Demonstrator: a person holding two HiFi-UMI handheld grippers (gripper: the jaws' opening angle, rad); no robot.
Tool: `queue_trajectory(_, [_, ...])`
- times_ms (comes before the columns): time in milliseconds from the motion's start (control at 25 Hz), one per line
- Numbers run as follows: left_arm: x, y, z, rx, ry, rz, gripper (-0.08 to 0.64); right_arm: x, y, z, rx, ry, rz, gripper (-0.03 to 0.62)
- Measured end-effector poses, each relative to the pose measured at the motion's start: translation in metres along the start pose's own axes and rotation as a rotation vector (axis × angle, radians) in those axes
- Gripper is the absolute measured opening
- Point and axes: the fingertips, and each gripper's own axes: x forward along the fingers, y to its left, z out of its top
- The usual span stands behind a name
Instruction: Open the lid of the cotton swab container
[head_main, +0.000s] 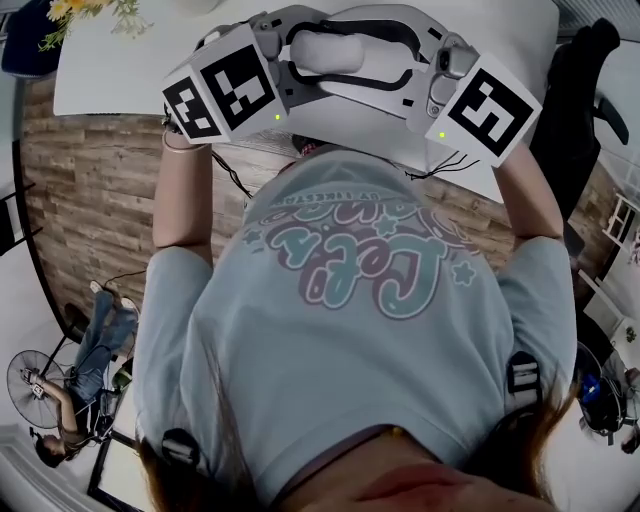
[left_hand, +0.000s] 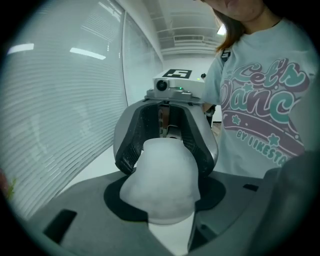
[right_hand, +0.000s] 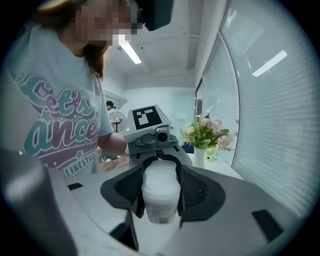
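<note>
I am holding the cotton swab container up in front of my chest, caught end to end between the 2 grippers. They are facing each other above the near edge of the white surface. The left gripper is clamping its fingers on the end nearest its camera. The right gripper is pressing its dark pads against both flanks of the labelled end, as far as its own view lets me judge.

I am reading this as the grasp being set, with the lid not yet off. I am seeing no gap or lifted edge anywhere on the white body. The next move is calling for 1 gripper to steady the body while the other draws or tips the lid away. Both will need a firm hold, since the smooth plastic looks likely to slip.

The head view is giving me both marker cubes and the container lying crosswise. There the fingers are overlapping too much to show contact. The right gripper view is showing the label, and the flowers standing behind. The left gripper view is showing only a blurred white mass close to the lens. It is also showing the right gripper's fingers wrapping the far end from outside.
</note>
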Motion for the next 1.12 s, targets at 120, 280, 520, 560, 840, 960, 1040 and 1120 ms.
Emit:
queue_trajectory(120, [-0.003,-0.002,0.005,-0.003,-0.033,0.002,0.202,0.0,0.002,0.005,0.043,-0.05,0.046,0.216])
queue_trajectory(280, [-0.007,0.0,0.013,0.016,-0.109,0.027,0.209,-0.001,0.005,0.012,-0.001,-0.065,0.048,0.199])
queue_trajectory(520, [-0.012,0.004,0.013,0.023,-0.166,0.075,0.216,-0.002,0.004,0.017,-0.007,-0.108,0.047,0.196])
queue_trajectory(560, [-0.012,0.004,0.012,0.018,-0.173,0.074,0.218,-0.005,0.004,0.02,0.001,-0.127,0.051,0.196])
queue_trajectory(840, [-0.013,-0.001,0.018,0.001,-0.243,0.032,0.215,-0.018,0.005,0.032,0.01,-0.198,0.122,0.196])
queue_trajectory(960, [-0.01,0.0,0.018,0.006,-0.218,0.033,0.211,-0.018,0.007,0.033,-0.026,-0.185,0.13,0.198])
queue_trajectory(1040, [-0.008,0.001,0.016,0.013,-0.198,0.041,0.209,-0.015,0.009,0.033,-0.075,-0.177,0.118,0.201])
queue_trajectory(1120, [-0.006,0.002,0.015,0.01,-0.184,0.046,0.206,-0.013,0.009,0.031,-0.104,-0.164,0.099,0.206])
